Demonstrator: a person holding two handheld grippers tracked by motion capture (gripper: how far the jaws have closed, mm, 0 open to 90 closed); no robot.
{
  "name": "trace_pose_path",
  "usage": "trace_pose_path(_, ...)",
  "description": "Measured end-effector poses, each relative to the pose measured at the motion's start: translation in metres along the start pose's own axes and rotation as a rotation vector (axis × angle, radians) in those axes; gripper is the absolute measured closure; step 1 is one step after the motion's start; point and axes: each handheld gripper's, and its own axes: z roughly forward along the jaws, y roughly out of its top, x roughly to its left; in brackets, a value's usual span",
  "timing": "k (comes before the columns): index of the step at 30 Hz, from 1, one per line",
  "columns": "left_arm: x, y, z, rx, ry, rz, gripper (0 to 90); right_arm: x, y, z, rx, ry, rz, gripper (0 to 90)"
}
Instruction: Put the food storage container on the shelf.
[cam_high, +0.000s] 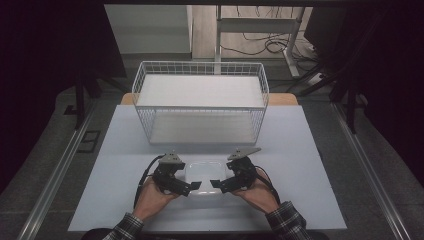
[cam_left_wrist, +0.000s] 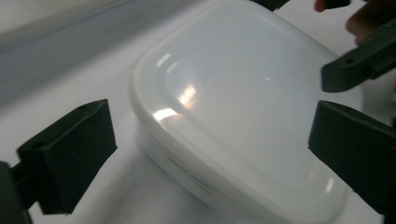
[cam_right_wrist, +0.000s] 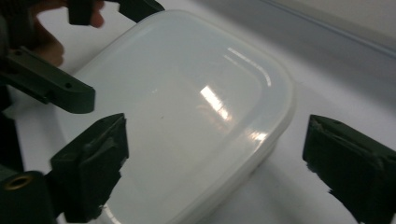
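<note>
text: none legible | container (cam_left_wrist: 243, 121) side embossing: too blurred to read

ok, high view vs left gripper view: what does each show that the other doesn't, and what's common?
High view alone: the white wire basket at the far side of the table, both hands in plaid sleeves, and the floor and desk legs beyond.

Left gripper view alone: the container's side wall up close, with glare spots on its lid.

Both: the white lidded container on the table, the left gripper open around it, and the right gripper reaching in from the opposite side.
</note>
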Motion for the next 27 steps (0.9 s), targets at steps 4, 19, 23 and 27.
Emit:
trace_pose_path(4, -0.010, -0.004, -0.004, 0.003, 0.015, 0.003, 8.1, 0.005, -0.004, -0.003, 0.028, 0.040, 0.048, 13.8)
trace_pose_path(19, -0.022, -0.020, -0.036, -0.063, 0.049, -0.132, 59.5, 0.012, -0.014, -0.035, 0.002, 0.011, 0.136, 60.8)
trace_pose_path(23, -0.022, -0.021, -0.036, -0.092, 0.052, -0.146, 64.7, 0.011, -0.016, -0.037, -0.039, 0.009, 0.186, 66.4)
trace_pose_path(27, -0.019, -0.023, -0.042, -0.170, 0.092, -0.172, 74.4, 0.007, -0.020, -0.039, -0.098, 0.045, 0.234, 78.0)
